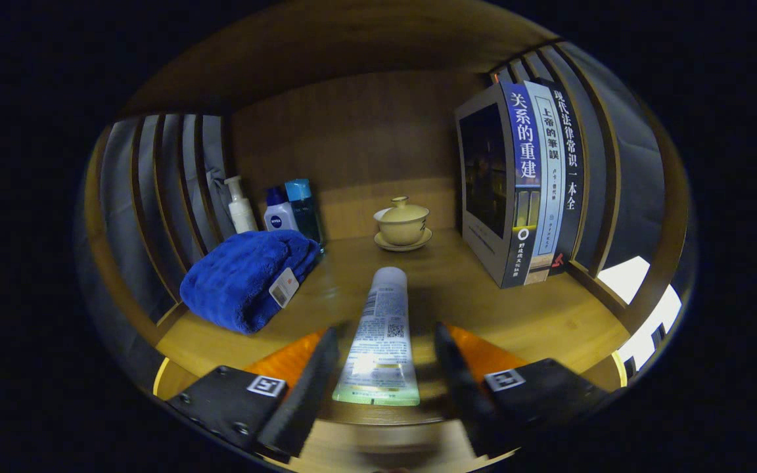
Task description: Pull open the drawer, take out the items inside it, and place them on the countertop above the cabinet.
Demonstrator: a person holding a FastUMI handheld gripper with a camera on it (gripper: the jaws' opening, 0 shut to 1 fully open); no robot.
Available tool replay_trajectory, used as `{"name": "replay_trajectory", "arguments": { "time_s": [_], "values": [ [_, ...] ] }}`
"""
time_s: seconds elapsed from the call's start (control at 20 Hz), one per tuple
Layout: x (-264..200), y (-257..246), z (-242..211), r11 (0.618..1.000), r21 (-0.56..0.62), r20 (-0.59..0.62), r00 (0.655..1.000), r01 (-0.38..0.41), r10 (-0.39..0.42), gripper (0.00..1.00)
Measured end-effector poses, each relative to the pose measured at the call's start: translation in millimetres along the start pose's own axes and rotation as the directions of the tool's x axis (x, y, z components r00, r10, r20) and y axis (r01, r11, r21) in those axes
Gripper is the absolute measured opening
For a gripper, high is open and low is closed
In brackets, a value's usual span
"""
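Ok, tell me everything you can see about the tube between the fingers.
The tube is a soft squeeze tube, plastic by the look, pale with a green band at its flat crimped end and small print on its side. It lies on the wooden countertop, crimped end toward the gripper and rounded cap end pointing at the lidded cup. The fingers stand apart on either side, not pressing it.

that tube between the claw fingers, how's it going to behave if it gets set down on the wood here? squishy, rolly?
The tube looks like soft plastic with a flat crimped end, so it would probably dent under the claw, whose fingers stand just apart from its sides. It narrows to a round cap, so it may roll slightly if laid on the countertop. Likely light; glossy skin could slip.
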State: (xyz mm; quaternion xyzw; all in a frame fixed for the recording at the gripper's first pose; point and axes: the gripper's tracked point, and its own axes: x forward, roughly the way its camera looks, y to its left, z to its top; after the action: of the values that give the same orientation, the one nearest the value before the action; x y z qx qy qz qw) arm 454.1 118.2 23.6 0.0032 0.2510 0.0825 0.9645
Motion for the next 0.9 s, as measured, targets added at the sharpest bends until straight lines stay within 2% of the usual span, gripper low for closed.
{"name": "replay_trajectory", "arguments": {
  "time_s": [0.05, 0.35, 0.6, 0.9],
  "values": [
    [-7.9, 2.2, 9.0, 1.000, -0.006, 0.019, 1.000, -0.009, 0.009, 1.00],
    [-69.8, 23.6, 74.7, 0.999, -0.018, 0.175, 0.984, -0.043, 0.046, 0.99],
    [-150.5, 42.4, 124.8, 0.992, -0.120, 0.328, 0.942, -0.036, 0.074, 0.98],
    [-216.8, 74.8, 101.9, 0.979, -0.191, 0.408, 0.902, -0.070, 0.144, 0.98]
  ]
}}
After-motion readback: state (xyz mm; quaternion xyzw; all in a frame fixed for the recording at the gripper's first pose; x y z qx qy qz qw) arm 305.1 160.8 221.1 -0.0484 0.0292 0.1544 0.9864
